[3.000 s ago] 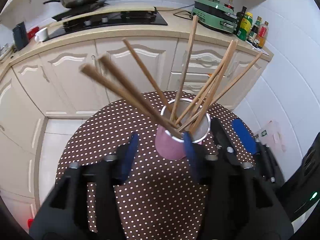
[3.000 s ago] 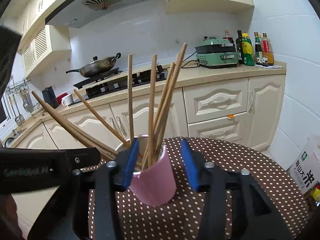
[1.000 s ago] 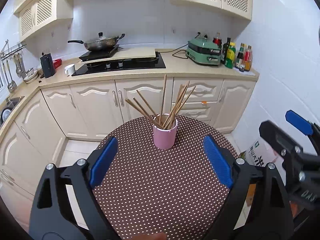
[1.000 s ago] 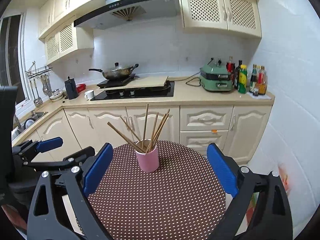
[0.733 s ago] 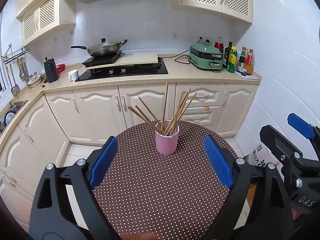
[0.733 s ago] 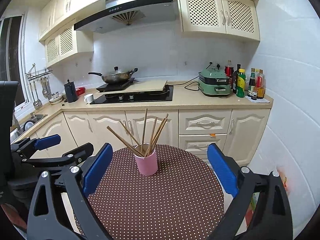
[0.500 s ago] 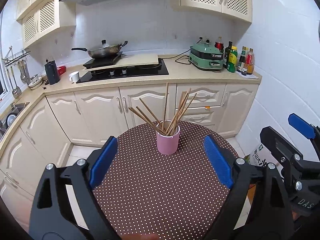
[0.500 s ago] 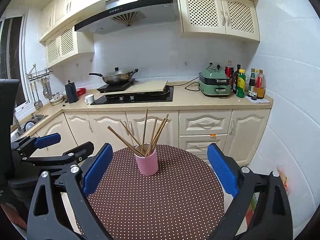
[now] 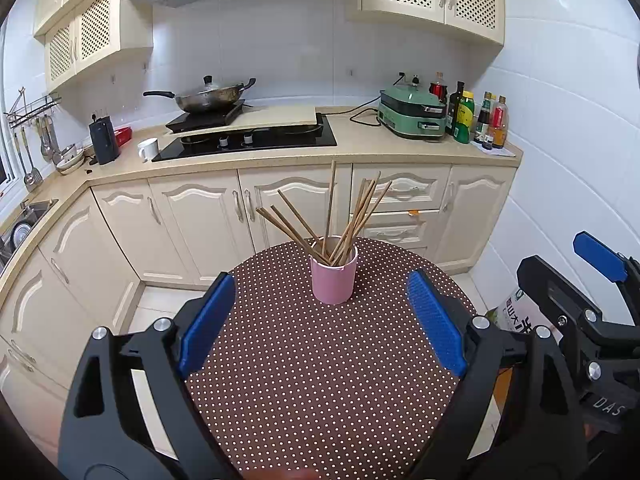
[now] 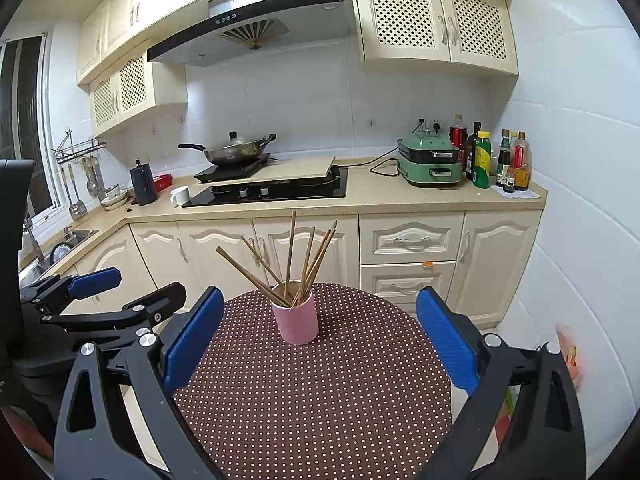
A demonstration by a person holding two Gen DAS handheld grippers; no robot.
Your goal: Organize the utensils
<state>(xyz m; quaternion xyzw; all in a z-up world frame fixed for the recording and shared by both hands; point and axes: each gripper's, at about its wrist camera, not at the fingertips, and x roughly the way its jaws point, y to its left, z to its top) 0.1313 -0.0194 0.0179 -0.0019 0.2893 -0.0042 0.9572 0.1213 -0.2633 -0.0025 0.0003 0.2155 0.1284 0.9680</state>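
A pink cup (image 9: 333, 280) (image 10: 298, 322) stands upright on the far half of a round table (image 9: 320, 380) (image 10: 320, 392) with a brown dotted cloth. Several wooden chopsticks (image 9: 348, 220) (image 10: 306, 258) fan out of the cup. My left gripper (image 9: 322, 324) is open, well back from the cup, nothing between its blue pads. My right gripper (image 10: 316, 342) is open too, equally far back and empty. Each gripper shows at the edge of the other's view.
Behind the table runs a kitchen counter (image 10: 360, 200) with a hob, a wok (image 10: 234, 152), a green appliance (image 10: 430, 160) and several bottles (image 10: 500, 160). Cream cabinets stand below. A sink (image 10: 68, 240) is at the far left, a bag (image 9: 516, 320) on the floor to the right.
Three seconds ago both grippers were close around the cup. They have since drawn back and widened. Over the last second the views barely shift.
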